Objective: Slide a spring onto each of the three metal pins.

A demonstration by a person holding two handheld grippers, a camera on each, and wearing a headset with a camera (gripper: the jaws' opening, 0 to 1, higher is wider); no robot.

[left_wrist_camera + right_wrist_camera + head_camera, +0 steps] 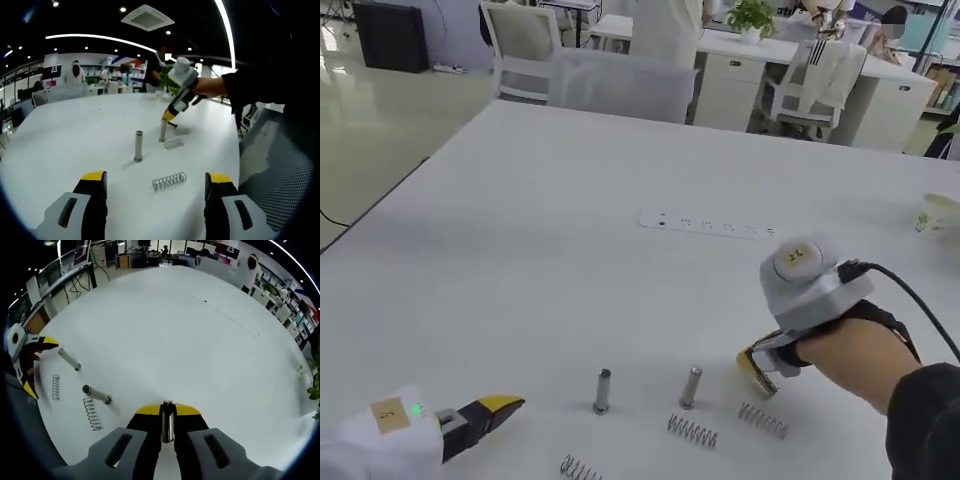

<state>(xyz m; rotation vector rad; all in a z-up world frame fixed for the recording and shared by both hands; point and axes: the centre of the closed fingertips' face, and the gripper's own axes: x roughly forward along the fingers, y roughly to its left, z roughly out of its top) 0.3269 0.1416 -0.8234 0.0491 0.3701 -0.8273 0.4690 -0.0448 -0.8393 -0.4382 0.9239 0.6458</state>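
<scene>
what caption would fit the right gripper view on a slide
Right claw shut on a metal pin, two more pins standing on the white table with two loose springs beside them.

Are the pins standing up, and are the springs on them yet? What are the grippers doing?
Left gripper: open, holding nothing.
Right gripper: shut on the third pin.
Left pin: upright, bare.
Middle pin: upright, bare.
Left spring, middle spring, right spring: lying flat, on no pin.
</scene>
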